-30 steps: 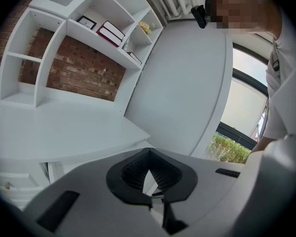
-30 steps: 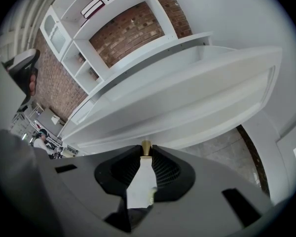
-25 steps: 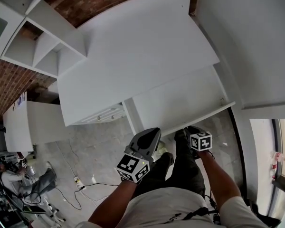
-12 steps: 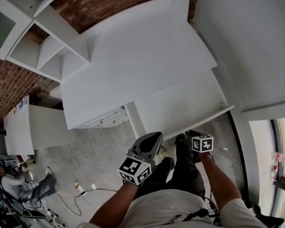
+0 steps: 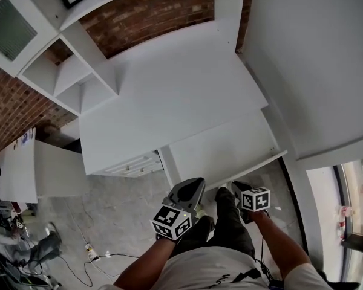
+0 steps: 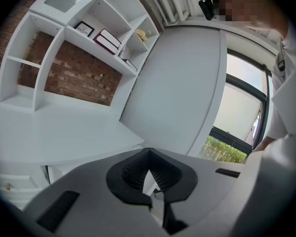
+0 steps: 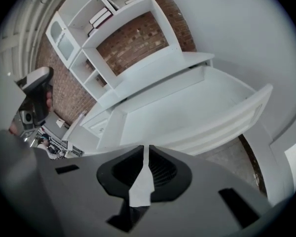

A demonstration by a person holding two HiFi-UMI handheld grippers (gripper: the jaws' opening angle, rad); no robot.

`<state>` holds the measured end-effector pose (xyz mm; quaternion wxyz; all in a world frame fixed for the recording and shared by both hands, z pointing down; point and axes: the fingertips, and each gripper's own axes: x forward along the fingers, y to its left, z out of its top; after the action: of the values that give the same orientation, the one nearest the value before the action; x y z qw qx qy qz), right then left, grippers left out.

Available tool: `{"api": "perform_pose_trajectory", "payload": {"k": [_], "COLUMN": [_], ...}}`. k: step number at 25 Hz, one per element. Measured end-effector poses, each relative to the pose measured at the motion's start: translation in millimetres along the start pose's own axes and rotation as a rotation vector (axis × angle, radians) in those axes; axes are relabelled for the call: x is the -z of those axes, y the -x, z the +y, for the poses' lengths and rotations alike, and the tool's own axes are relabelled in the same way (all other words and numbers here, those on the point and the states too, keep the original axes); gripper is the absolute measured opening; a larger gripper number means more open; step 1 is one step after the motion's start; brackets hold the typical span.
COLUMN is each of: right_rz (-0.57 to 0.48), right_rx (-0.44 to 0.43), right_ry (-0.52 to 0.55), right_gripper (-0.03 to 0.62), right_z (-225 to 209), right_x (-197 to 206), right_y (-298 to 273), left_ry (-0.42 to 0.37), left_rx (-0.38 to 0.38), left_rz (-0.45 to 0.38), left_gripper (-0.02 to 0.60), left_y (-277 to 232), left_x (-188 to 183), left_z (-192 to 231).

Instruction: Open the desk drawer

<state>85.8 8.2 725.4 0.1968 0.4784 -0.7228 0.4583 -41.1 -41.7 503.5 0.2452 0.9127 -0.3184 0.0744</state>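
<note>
The white desk (image 5: 169,83) has its wide drawer (image 5: 221,147) pulled out toward me, and it holds nothing. The right gripper view shows the drawer's inside (image 7: 187,105) and its front panel (image 7: 227,125). My left gripper (image 5: 193,185) hangs just short of the drawer's front edge, near its left end, shut on nothing. My right gripper (image 5: 236,186) is below the middle of that front edge, apart from it, also shut and empty. Each gripper view shows its own jaws closed: left gripper (image 6: 149,152), right gripper (image 7: 146,148). The person's legs are under both grippers.
White shelves (image 5: 66,71) stand on the desk's left against a brick wall (image 5: 157,11). Small drawers with knobs (image 5: 133,162) sit under the desk's left part. A white wall and a window (image 5: 351,204) close the right side. A cable (image 5: 103,255) lies on the floor.
The head view has shifted, showing more of the shelves and brick wall. Both grippers sit slightly lower in the picture. The drawer stays pulled out.
</note>
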Motion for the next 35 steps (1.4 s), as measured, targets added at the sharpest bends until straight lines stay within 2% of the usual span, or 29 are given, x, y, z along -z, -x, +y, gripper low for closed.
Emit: {"api": "perform_pose_trajectory", "payload": {"k": [9, 18, 25, 35], "right_rz": [-0.18, -0.383, -0.48, -0.58], "right_rx": [-0.113, -0.183, -0.236, -0.243], "right_ry": [0.123, 0.271, 0.344, 0.398], "right_gripper": [0.031, 0.023, 0.018, 0.017], "right_z": [85, 172, 225, 258], "right_x": [-95, -194, -229, -256], "right_y": [52, 118, 152, 185], "left_ry": [0.011, -0.018, -0.079, -0.117], "left_rx": [-0.018, -0.016, 0.001, -0.01], "left_rz": [-0.002, -0.071, -0.141, -0.219], "left_gripper": [0.012, 0.012, 0.012, 0.012], "left_y": [4, 20, 38, 56], "left_x": [-25, -90, -138, -179], "left_z": [-4, -13, -26, -30]}}
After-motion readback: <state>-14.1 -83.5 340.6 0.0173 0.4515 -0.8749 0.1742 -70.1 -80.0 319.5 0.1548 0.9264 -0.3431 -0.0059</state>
